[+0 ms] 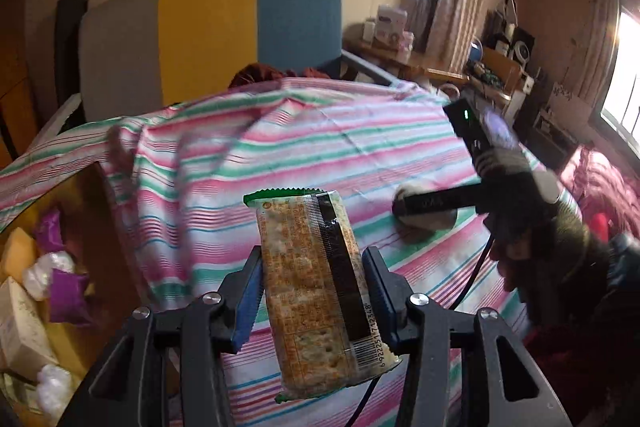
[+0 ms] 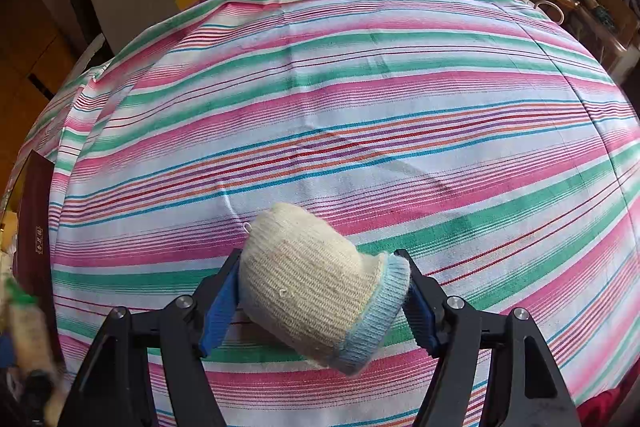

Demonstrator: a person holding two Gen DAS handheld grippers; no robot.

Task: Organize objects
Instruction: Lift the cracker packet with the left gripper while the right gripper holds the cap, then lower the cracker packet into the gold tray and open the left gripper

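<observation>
the left gripper point(image 1: 312, 291) pinches a flat, crinkly plastic cracker packet point(image 1: 316, 291) held up over the striped cotton sheet point(image 1: 320, 147). the right gripper point(image 2: 320, 299) squeezes a soft cream ribbed knit sock point(image 2: 316, 287), blue-cuffed, resting on that sheet.

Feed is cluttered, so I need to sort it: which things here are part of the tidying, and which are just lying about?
In hand:
- clear-wrapped cracker packet, in left gripper
- rolled cream knit sock with pale blue cuff, in right gripper
- purple snack packets and white boxes, lower left

Lying about:
- striped bedsheet
- yellow and blue chair back
- cluttered wooden desk
</observation>
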